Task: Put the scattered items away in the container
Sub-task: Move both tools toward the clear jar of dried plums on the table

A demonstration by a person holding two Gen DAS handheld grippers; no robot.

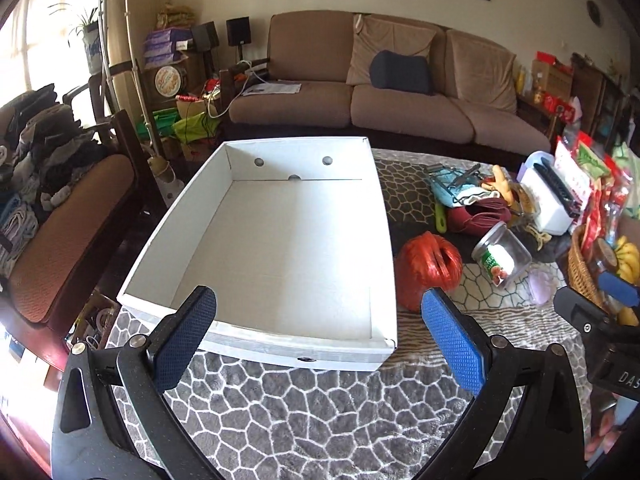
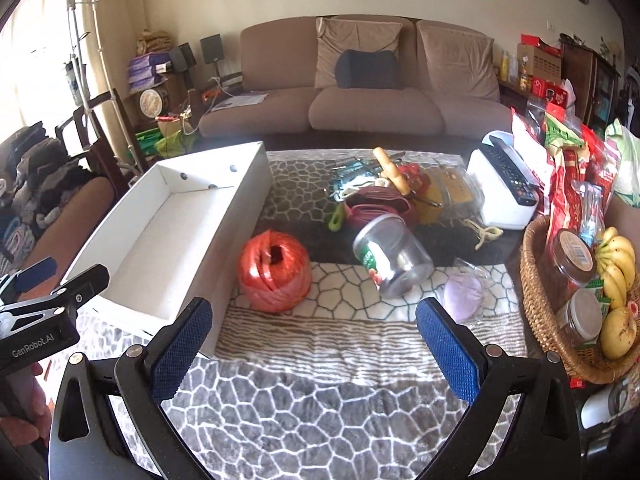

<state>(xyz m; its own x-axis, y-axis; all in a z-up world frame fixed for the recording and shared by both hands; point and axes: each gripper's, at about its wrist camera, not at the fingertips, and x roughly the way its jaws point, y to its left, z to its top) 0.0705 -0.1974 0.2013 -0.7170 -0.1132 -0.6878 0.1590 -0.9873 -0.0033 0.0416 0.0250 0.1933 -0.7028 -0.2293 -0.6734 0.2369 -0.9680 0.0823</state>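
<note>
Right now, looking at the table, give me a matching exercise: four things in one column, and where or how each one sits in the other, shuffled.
Things:
1. twine ball
2. jar
3. bananas
4. box

Places or states:
A. in the wicker basket
B. lying on its side
C. empty, at the left
D. on the mat beside the box

Pairs: 1-D, 2-B, 3-A, 4-C
</note>
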